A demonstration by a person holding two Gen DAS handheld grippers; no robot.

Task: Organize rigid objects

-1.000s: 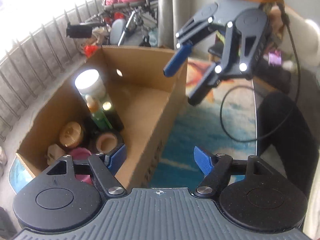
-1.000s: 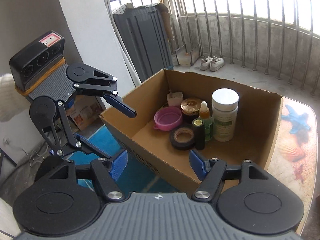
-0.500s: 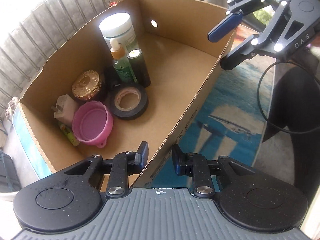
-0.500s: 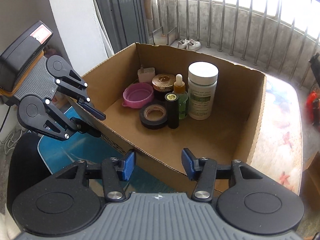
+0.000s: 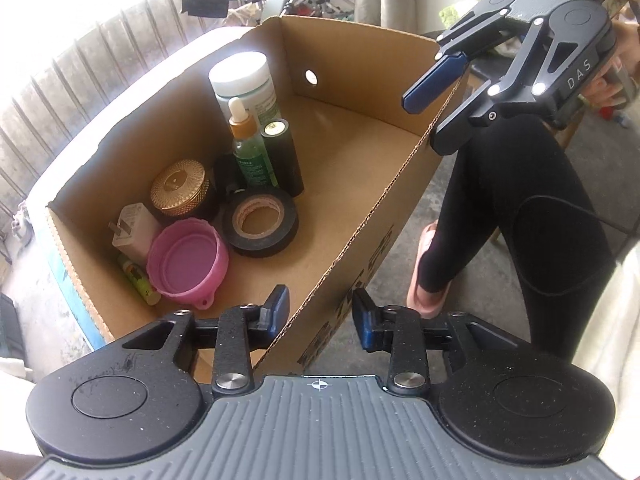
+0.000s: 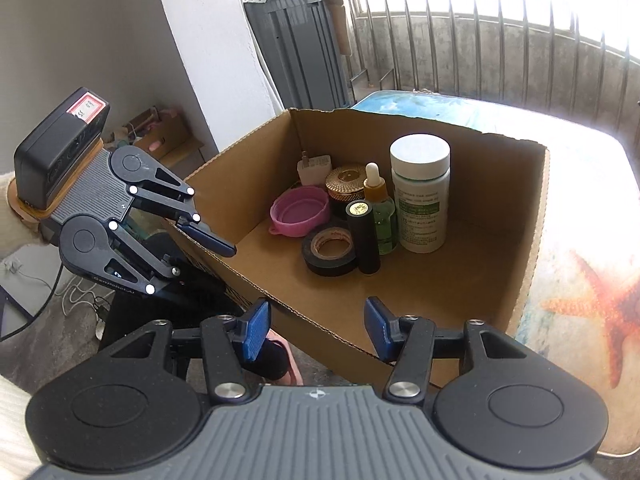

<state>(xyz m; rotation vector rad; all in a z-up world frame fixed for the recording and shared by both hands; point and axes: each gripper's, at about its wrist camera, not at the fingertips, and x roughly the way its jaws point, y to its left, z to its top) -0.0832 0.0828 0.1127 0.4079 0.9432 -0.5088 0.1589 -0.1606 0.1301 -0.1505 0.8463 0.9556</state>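
Box layout, right wrist view: items cluster mid-frame inside cardboard box [image 6: 500, 264], which sits on table [image 6: 580, 208].
White-capped bottle [image 6: 421, 196] rightmost; dropper bottle [image 6: 379, 210] just left of it; dark tube [image 6: 363, 238] in front. Tape roll [image 6: 330, 250] lower left of tube; plastic lid [image 6: 298, 210] further left; ribbed-lid jar [image 6: 347, 186] and plug adapter [image 6: 314, 168] behind.

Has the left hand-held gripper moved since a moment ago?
Yes. The left hand-held gripper has slid along the cardboard box wall toward the near corner and now straddles that wall. Its jaws are opening, their pads clear of the cardboard.
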